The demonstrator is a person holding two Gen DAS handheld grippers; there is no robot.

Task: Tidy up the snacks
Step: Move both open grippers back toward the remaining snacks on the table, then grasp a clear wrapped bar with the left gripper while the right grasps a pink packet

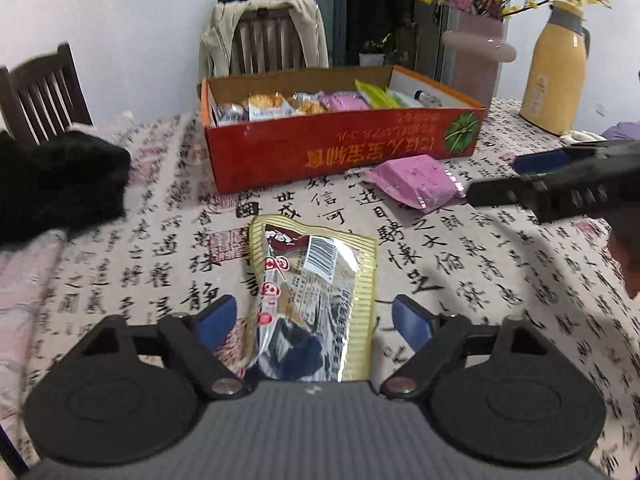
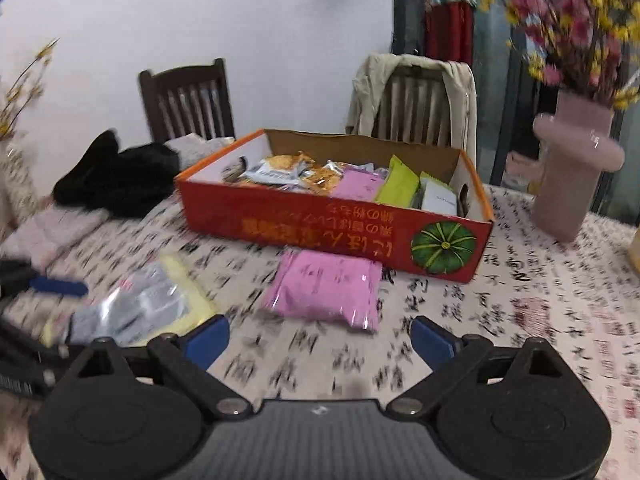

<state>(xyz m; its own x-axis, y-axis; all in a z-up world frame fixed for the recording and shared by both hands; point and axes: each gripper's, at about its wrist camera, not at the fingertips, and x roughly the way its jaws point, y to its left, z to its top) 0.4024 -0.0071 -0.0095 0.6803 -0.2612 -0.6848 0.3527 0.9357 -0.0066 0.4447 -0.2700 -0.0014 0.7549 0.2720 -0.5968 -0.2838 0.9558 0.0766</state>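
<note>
Surface: table under calligraphy-print cloth.
Landmark: red snack box.
Just before the box: pink packet.
Nearer the camera than the box: yellow-edged packet.
Left of the box: black garment.
Right of the box: pink vase, yellow flask.

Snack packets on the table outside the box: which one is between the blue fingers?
The yellow-edged silver packet, lying between the left hand-held gripper's open fingers. The pink packet lies beside the red box.

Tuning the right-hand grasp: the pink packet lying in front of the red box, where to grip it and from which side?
Probably across its short width, mid-body. The pink packet lies flat on the tablecloth, clear of the red box except its far end. Bring the right gripper, jaws open, down from the near side at a slant, one pad per long edge; the pillow shape should bunch between them.
</note>
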